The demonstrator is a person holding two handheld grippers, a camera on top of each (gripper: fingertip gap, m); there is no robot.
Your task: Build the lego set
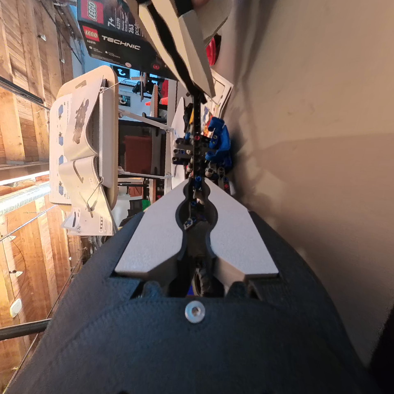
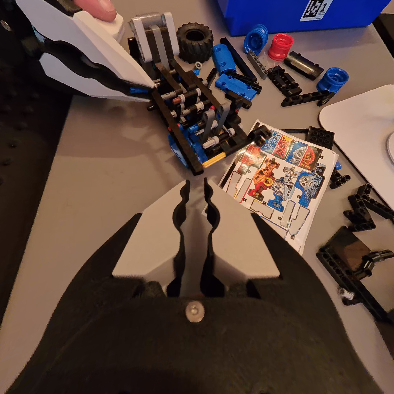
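A workshop or loft-style workspace with an exposed timber plank ceiling [image 1: 25, 128], a bare metal duct [image 1: 23, 198] and a strip light [image 1: 23, 178] running along the beams. A plain grey table [image 2: 102, 170] carries loose building-set parts, a sticker sheet [image 2: 277, 181] and a blue storage bin [image 2: 277, 15]. An instruction booklet [image 1: 83, 149] stands open on a stand, with more furniture and a red crate [image 1: 138, 151] behind.

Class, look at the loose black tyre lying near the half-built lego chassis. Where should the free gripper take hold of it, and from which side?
Grip the black tyre across its treaded outer wall, coming down from above. It lies on its side with the hollow centre facing up, so the round tread offers two opposite faces. Approach from its right, probably: the chassis crowds its left, and the right gripper is open.
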